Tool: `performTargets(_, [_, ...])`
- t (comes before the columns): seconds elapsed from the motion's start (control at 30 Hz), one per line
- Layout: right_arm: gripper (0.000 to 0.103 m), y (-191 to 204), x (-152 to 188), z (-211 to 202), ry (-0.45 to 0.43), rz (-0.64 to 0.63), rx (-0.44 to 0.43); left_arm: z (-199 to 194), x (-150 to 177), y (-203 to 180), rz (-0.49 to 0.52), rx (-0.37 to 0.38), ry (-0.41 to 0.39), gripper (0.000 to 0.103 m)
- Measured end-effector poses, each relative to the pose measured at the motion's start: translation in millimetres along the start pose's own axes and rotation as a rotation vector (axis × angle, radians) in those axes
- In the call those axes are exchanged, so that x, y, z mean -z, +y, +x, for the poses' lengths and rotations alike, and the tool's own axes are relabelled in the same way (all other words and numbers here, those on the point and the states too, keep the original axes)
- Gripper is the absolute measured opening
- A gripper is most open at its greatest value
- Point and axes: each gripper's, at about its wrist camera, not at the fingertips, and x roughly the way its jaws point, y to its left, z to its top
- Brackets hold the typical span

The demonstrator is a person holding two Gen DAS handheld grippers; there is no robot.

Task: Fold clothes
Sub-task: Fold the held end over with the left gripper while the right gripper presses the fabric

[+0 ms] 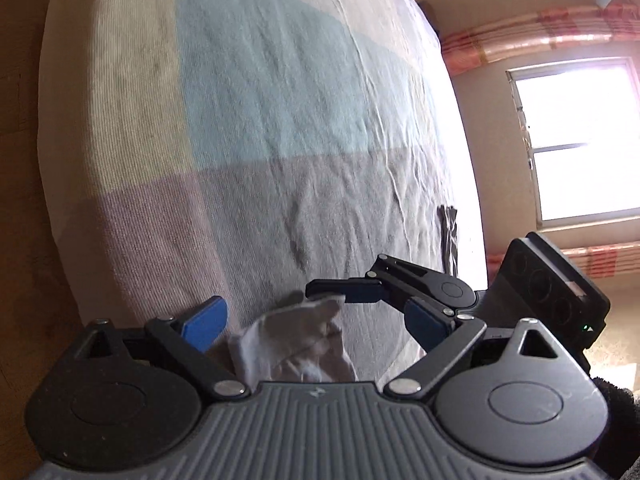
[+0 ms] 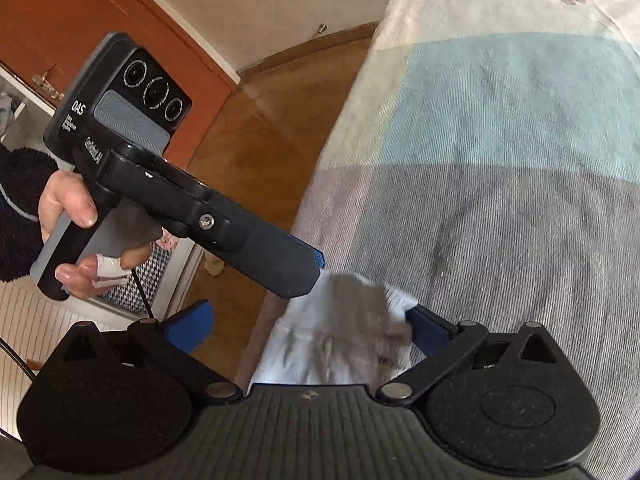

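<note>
Low in the centre of both wrist views, a small crumpled grey-and-white cloth (image 1: 296, 340) lies on the bed's colour-blocked woven sheet (image 1: 260, 100), near its edge. The left gripper (image 1: 316, 322) stands with its blue-padded fingers (image 1: 204, 322) spread wide around the cloth. The right gripper (image 2: 308, 322) is likewise spread apart, one pad touching the cloth's right side.

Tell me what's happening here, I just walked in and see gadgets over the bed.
A person is working a small pale garment at the edge of the bed with two hand-held grippers. The right hand-held gripper and the left hand-held gripper both reach the cloth; whether either pinches it is unclear. No finished fold shows.
</note>
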Motion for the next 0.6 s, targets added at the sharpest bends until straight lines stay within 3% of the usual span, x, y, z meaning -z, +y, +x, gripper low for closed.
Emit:
performTargets(0.07, [0.103,-3.3,-8.5,-5.2,-0.044,0.012,0.014,-4.3,-9.6,-3.4,0.012,-0.002,-0.042,0.095])
performTargets(0.23, [0.103,2.7,-4.4,-28.1,-0.088,0.009,0.105,4.1,-6.0,-23.4,0.092,0.027,0.050,0.095])
performTargets(0.4, [0.103,29.9,44.7,-40.2,-0.015,-0.003,0.183,12.7,-2.4,-43.3,0.172,0.055,0.140,0.095])
performTargets(0.6, [0.103,70.6,111.5,-37.0,0.063,0.004,0.222,43.7,11.2,-58.8,0.319,-0.011,0.182,0.095])
